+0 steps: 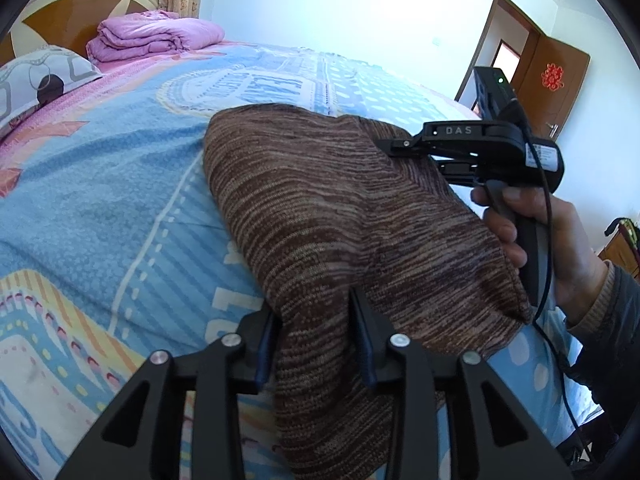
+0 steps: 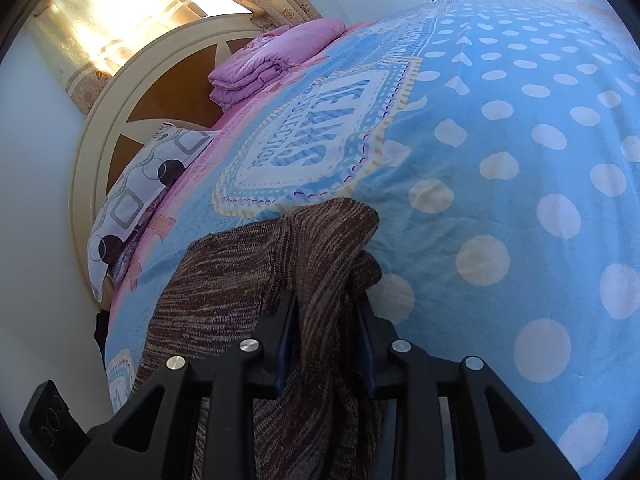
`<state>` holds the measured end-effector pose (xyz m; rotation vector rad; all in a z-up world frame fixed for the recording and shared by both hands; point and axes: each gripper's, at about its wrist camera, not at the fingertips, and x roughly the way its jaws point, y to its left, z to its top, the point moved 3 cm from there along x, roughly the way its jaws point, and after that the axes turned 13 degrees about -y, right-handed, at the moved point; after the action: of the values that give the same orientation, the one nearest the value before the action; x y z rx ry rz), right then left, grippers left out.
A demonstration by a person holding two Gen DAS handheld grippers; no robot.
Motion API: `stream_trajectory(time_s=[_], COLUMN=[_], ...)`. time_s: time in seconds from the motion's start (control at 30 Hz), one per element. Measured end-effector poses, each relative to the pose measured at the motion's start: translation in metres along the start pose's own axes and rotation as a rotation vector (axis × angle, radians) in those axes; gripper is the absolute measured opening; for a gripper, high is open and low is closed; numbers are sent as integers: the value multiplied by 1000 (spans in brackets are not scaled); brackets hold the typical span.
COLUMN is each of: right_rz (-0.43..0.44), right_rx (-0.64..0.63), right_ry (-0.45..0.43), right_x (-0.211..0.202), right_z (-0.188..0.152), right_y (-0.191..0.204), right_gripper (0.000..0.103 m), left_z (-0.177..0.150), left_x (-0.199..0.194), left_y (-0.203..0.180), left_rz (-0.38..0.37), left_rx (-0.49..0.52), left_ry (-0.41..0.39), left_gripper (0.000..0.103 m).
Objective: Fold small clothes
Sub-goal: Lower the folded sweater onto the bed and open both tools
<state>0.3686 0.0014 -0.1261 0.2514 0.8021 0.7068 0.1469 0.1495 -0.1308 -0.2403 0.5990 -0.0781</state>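
Black hand-held gripper (image 1: 316, 344), blue pads, silver screws; other marked "DAS", black cable, dark sleeve (image 1: 612, 304).

One brown knit garment (image 1: 328, 216), two grippers, perhaps one pillow (image 2: 132, 200).

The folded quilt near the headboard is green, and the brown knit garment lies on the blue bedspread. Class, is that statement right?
Not quite. The folded quilt near the headboard is purple-pink, not green, as the left wrist view shows. The rest stands: the brown knit garment lies on the blue bedspread.
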Motion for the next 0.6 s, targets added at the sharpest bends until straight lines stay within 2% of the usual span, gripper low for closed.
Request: stream_trajectory(time_s=[0.07, 0.17, 0.3, 0.37, 0.47, 0.53, 0.57, 0.6], right_rz=[-4, -18, 11, 9, -32, -105, -116, -111], right_rx=[-10, -60, -113, -143, -212, -240, -231, -206], right_ry=[-15, -47, -105, -86, -7, 7, 7, -7], right_x=[-13, -47, -103, -117, -122, -125, -128, -132], right_z=[-2, -12, -38, -58, -98, -117, -121, -123], right_y=[2, 7, 21, 32, 48, 44, 39, 31], right_gripper=[32, 47, 47, 47, 47, 28, 23, 23], left_z=[5, 17, 42, 49, 48, 36, 30, 25], left_x=[-5, -24, -49, -45, -20, -1, 2, 4], left_y=[1, 5, 9, 11, 20, 33, 34, 37], left_rz=[30, 66, 159, 193, 260, 280, 295, 293], left_rx=[23, 39, 79, 101, 115, 108, 105, 86], left_ry=[-8, -65, -206, -237, -205, -154, -137, -126], left_gripper=[49, 64, 87, 91, 91, 92, 94, 95])
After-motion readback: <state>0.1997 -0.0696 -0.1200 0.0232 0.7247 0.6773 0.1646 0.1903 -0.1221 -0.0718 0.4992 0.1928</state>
